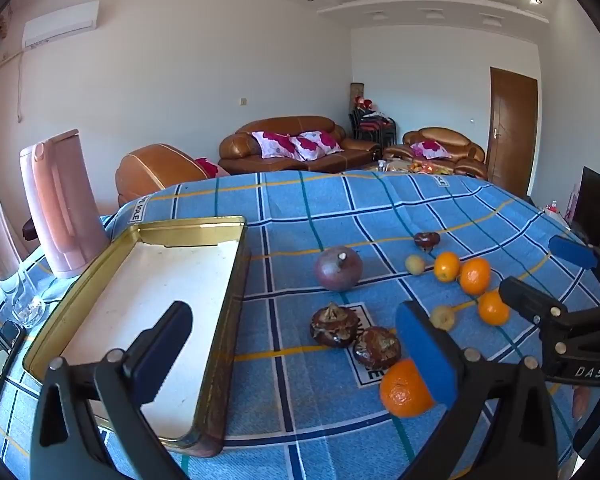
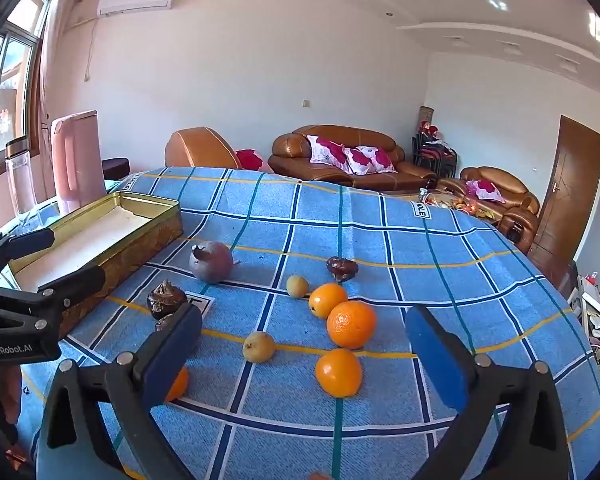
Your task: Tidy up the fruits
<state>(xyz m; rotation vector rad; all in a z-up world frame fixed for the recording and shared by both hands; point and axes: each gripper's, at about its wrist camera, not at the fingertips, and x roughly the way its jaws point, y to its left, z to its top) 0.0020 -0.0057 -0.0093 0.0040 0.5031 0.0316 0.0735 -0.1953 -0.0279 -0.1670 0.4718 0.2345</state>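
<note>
You are holding both grippers released, gripping nothing. The nearest orange [image 2: 338, 372] is lying on the table [image 2: 500, 264] just ahead of your right gripper [image 2: 304, 352], between its spread fingers' line; the tin tray [image 1: 236, 264] is sitting by the table's left edge, under your left gripper [image 1: 300, 344]. Another orange [image 1: 404, 390] is half-hidden behind a finger.

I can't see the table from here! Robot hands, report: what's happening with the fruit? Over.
Left gripper open, right gripper open, both holding nothing. Oranges loose on the blue cloth; gold tin tray holds no fruit. Nothing blocking.
</note>
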